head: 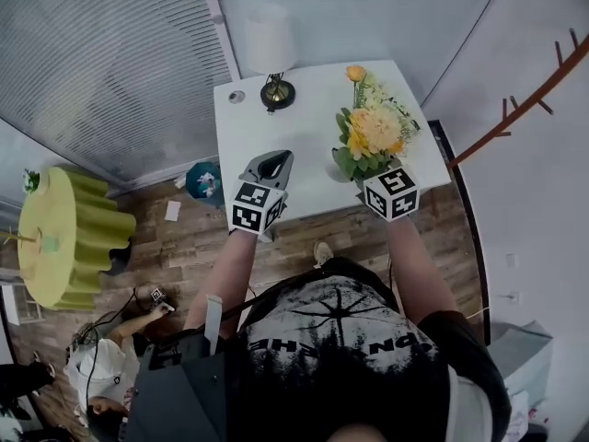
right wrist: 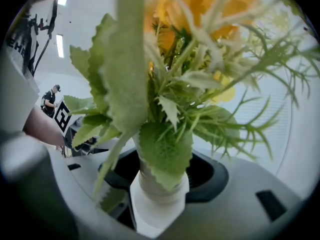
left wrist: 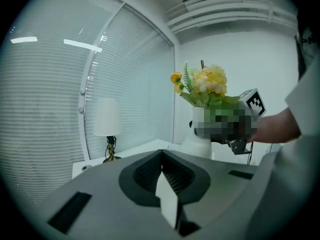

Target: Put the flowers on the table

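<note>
A bunch of yellow and orange flowers [head: 375, 129] with green leaves stands in a white vase [head: 339, 167] over the right front part of the white table [head: 276, 136]. My right gripper [head: 357, 177] is shut on the vase's neck [right wrist: 159, 194], and leaves [right wrist: 165, 154] hang over the jaws. In the left gripper view the vase [left wrist: 197, 145] has its base at the table top; whether it rests there I cannot tell. My left gripper [head: 274, 162] hovers over the table's front edge to the left of the vase, shut [left wrist: 162, 179] with nothing in it.
A lamp [head: 271, 53] with a white shade stands at the table's back left, next to a small round object [head: 237, 97]. A yellow-green draped round table [head: 64, 238] and a teal bag [head: 202, 180] are on the floor to the left. A person [head: 101, 366] sits lower left.
</note>
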The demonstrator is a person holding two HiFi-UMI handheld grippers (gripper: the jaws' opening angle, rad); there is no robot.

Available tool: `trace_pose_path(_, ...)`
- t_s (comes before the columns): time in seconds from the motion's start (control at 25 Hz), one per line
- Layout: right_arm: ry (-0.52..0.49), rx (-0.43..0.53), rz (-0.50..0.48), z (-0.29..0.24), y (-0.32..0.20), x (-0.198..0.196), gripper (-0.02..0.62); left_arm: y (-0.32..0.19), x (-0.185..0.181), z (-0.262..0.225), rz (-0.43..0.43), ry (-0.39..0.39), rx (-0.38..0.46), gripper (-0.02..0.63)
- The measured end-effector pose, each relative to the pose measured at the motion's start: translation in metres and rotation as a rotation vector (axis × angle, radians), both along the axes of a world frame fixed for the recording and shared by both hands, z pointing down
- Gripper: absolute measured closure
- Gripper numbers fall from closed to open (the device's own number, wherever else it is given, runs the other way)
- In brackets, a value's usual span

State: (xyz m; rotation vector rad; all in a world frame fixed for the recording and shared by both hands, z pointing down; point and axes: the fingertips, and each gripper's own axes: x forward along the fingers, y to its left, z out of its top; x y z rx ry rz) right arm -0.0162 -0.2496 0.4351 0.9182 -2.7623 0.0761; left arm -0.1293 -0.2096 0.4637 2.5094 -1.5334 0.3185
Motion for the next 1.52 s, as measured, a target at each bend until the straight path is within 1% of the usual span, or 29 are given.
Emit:
trace_pose_path(0.2,0.014,-0.013,-0.053,0.008,-0.039,0.003,0.327,-0.037,0.008,-0.003,-0.039,-0.018,0.003,0.594)
trace_pose_path(0.52,0.015,-0.024,-0.133,0.019,-0.101,-0.005,0.327,-0.092,0.006,0.007,-0.113,-0.029,-0.013,0.594)
trace_pose_path(0.72,-0.002,-0.04,-0.19,0.028,-0.135,-0.014,0.327,-0.126,0.001,0.014,-0.164,-0.035,-0.031,0.594)
trace_pose_path(1.0,-0.027,-0.059,-0.236,0.043,-0.144,-0.022,0.327,-0.134,-0.003,0.027,-0.199,-0.029,-0.062,0.595)
trace_pose_path(1.2,-0.025,-0.068,-0.231,0.052,-0.158,-0.032,0.327,-0.145,-0.012,0.037,-0.194,-0.025,-0.092,0.595)
trace_pose_path(1.32,-0.019,-0.057,-0.234,0.06,-0.165,-0.037,0.326,-0.151,-0.017,0.045,-0.192,-0.041,-0.099,0.594)
trace_pose_path(1.52,0.003,-0.072,-0.236,0.08,-0.174,-0.044,0.327,-0.156,-0.021,0.064,-0.186,-0.035,-0.14,0.594)
